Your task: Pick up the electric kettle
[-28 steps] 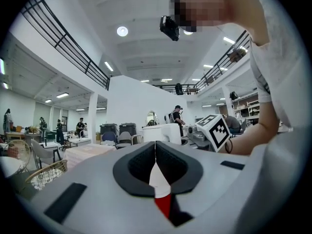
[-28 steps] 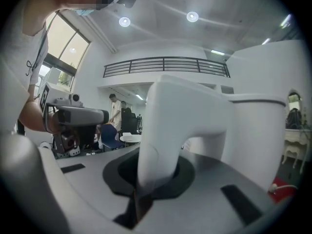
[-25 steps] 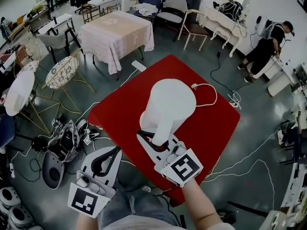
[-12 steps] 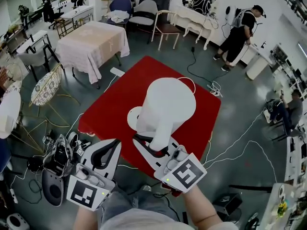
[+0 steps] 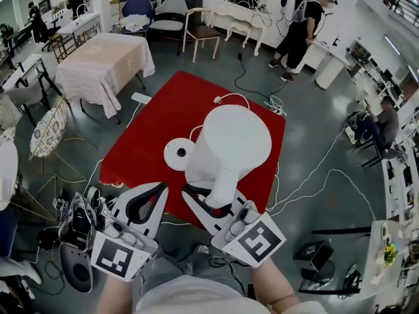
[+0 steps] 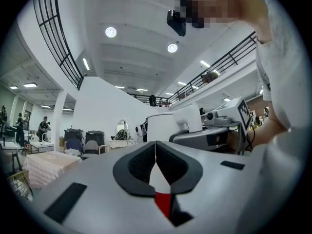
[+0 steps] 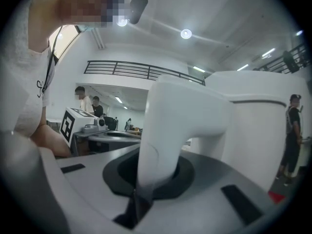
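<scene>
Setting: a large indoor hall seen from above, with a red bench (image 5: pixel 160 120) in the middle.
Far left: a table under a pale cloth (image 5: pixel 101 67), well apart from the red bench.
Left hand-held gripper (image 5: pixel 152 193): over the near edge of the bench, to the left of the kettle. In the left gripper view (image 6: pixel 155 150) its jaws meet tip to tip with nothing between them.
Kettle base (image 5: pixel 179 154): a round white disc lying flat on the red bench, just left of the kettle. Its white cord (image 5: pixel 226 97) loops away toward the far edge.
Electric kettle (image 5: pixel 232 142): white and upright, off its base, over the middle of the bench with its handle (image 5: pixel 226 182) pointing near.
Right hand-held gripper (image 5: pixel 211 201): closed on the kettle's handle. In the right gripper view (image 7: pixel 151 177) the jaws clamp the lower part of the white handle (image 7: pixel 180 126), and the kettle body (image 7: pixel 253 130) fills the right side.
Far right: a person (image 5: pixel 298 34) stands at a counter, and another person (image 5: pixel 376 120) sits farther right.
</scene>
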The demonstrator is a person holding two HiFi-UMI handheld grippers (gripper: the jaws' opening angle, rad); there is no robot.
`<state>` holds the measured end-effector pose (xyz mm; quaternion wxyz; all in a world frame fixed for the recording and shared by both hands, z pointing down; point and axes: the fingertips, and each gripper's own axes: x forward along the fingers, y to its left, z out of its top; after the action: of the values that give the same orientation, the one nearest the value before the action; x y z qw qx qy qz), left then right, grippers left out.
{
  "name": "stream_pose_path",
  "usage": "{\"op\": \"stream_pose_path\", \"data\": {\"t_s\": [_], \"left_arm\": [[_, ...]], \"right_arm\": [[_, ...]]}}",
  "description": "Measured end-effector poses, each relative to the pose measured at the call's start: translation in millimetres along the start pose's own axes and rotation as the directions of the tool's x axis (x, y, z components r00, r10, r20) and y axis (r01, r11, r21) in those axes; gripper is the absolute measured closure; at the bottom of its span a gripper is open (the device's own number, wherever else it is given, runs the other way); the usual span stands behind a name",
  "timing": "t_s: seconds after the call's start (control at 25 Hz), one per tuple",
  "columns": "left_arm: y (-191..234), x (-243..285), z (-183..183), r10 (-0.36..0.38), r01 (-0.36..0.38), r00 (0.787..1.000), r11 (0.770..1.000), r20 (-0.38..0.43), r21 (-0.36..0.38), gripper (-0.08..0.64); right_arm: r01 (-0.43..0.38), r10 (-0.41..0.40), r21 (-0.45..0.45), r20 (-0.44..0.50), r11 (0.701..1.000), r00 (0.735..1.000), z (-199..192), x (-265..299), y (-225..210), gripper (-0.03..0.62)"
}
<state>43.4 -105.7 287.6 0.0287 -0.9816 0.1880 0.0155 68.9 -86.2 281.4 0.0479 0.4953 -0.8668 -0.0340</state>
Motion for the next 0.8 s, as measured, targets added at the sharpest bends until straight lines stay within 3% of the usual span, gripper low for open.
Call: {"op": "stream_pose_path", "data": {"t_s": [0.4,0.8], "left_arm": [[-11,-6,7,-0.076,0.075,0.997,0.997,0.011,0.007,0.549],[-17,-19,12,-0.096,0.096,0.995,0.995,0.018,0.004,0.549]], "right_arm": [[0.080,-0.081,0.017,0.028,0.997,0.996,9,-8,10,0.569],[0.100,-0.100,-0.004,0.039,0.995,0.994,13,-7,19,0.569]]}}
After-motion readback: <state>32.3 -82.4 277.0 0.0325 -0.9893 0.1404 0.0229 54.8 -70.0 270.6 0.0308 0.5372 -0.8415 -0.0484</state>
